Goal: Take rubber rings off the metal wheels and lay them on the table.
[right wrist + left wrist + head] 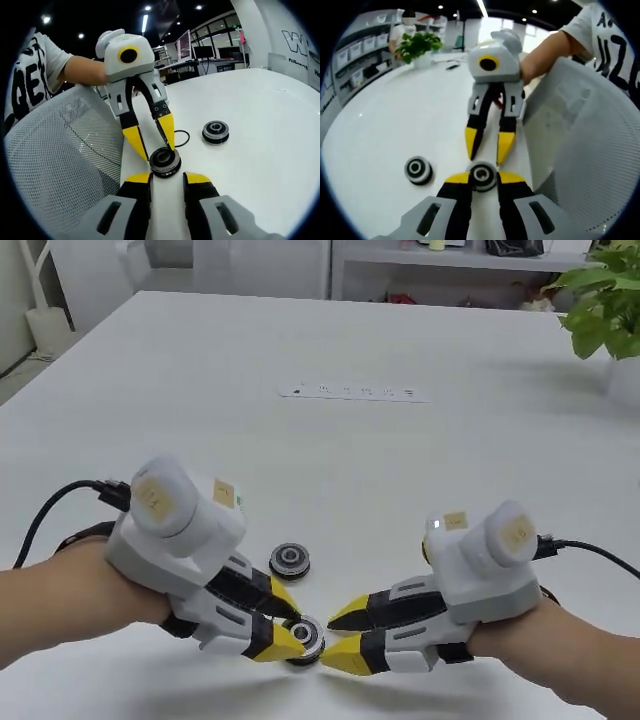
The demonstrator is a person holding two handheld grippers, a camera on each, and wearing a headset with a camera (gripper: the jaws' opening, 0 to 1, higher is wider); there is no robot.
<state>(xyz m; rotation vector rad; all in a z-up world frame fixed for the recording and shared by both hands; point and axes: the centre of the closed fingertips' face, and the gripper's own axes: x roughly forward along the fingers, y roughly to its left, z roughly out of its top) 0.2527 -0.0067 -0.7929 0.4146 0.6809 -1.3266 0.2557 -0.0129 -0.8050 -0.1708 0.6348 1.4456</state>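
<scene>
- The left gripper (292,626) is clamped on a metal wheel (483,175), held low over the table close to its near edge.
- The step in hand appears to be stripping the rubber band from this wheel. The left gripper should hold the wheel firmly and leave the rim free.
- A second wheel (290,560) lies flat just beyond the work, apart from both grippers. A loose rubber ring (181,138) lies on the table close by.
- The right gripper (328,638) faces the left one with its jaws spread and holds nothing. Its tips are just beside the held wheel. It should pinch only the rubber at the rim and peel it sideways, not drag the wheel.
- The table (400,470) is bare ahead as far as a power strip (355,392), which leaves room for laying rings. A mesh chair back (65,165) stands close behind the near edge, so pulls should go away from it.
</scene>
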